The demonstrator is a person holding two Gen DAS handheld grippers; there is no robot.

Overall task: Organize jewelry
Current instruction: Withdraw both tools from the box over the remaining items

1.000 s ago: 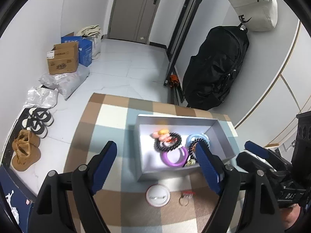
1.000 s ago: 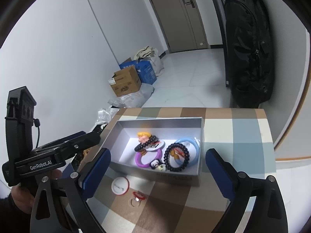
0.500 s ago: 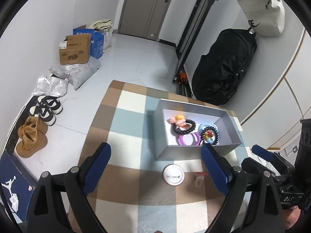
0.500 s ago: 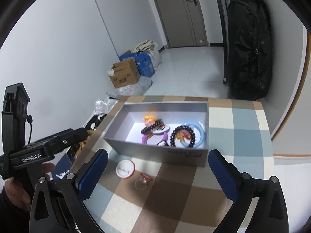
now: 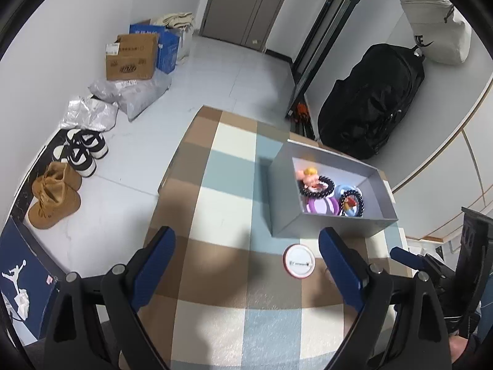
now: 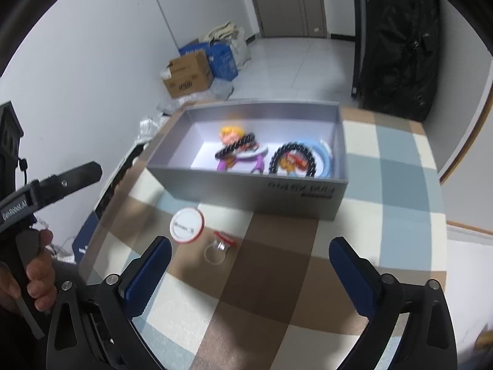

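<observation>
The right wrist view showed the right gripper [image 6: 248, 265] with its blue pads spread wide and nothing between them, held above the checked tablecloth [image 6: 277, 293]. Just ahead of it lay a clear ring with a red top [image 6: 220, 245], and beside that, to the left, a round white badge with a red rim [image 6: 187, 225]; the two were close but apart. Behind them stood the open grey box [image 6: 255, 191], holding a purple bangle [image 6: 243, 160], two black bead bracelets [image 6: 292, 160], a blue ring [image 6: 326, 157] and a small yellow-haired figure [image 6: 231, 134]. This view also caught the person's left hand [image 6: 34, 274] on its handle. The left wrist view showed the left gripper [image 5: 246, 252], likewise spread and empty, with the badge [image 5: 299, 260] near its right finger; the red-topped ring was hidden there. Only that camera took in the shoes [image 5: 81, 151] and brown boots [image 5: 54, 199] on the floor.
</observation>
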